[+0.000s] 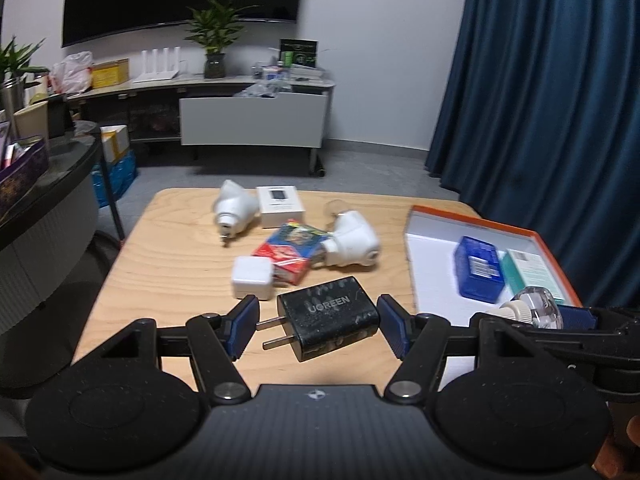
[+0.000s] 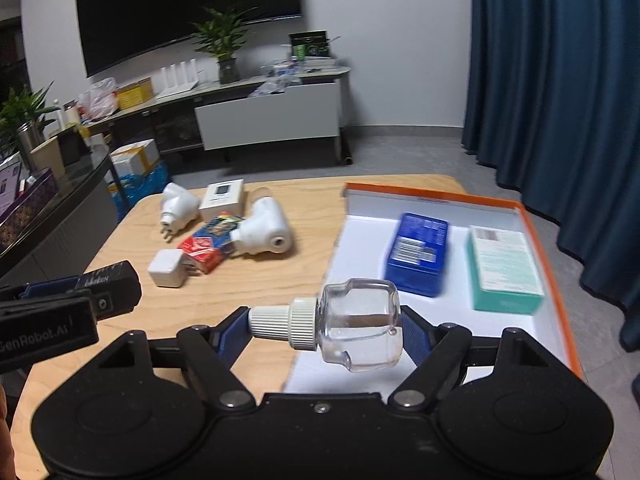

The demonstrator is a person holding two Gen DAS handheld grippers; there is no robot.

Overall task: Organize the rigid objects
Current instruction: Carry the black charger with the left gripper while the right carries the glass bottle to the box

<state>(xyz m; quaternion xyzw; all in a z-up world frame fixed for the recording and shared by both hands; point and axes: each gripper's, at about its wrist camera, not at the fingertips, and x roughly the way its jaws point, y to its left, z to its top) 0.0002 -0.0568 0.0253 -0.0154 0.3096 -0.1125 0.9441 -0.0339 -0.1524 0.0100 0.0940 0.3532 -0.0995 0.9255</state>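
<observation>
My left gripper [image 1: 320, 326] is shut on a black UGREEN charger [image 1: 330, 318], prongs pointing left, held above the wooden table [image 1: 168, 264]. My right gripper [image 2: 324, 330] is shut on a clear glass bottle [image 2: 360, 324] with a white cap [image 2: 280, 320], held sideways over the near edge of the orange-rimmed white tray [image 2: 548, 248]. The tray holds a blue box [image 2: 418, 254] and a teal box [image 2: 504, 268]. On the table lie two white plug-in devices [image 1: 234, 208] [image 1: 352, 240], a small white box [image 1: 280, 206], a red card pack [image 1: 292, 250] and a white cube charger [image 1: 252, 278].
A dark counter [image 1: 48, 184] with boxes stands left of the table. A white cabinet [image 1: 252, 120] with plants and clutter lines the far wall. A blue curtain [image 1: 552, 100] hangs to the right. The tray also shows in the left wrist view [image 1: 436, 280].
</observation>
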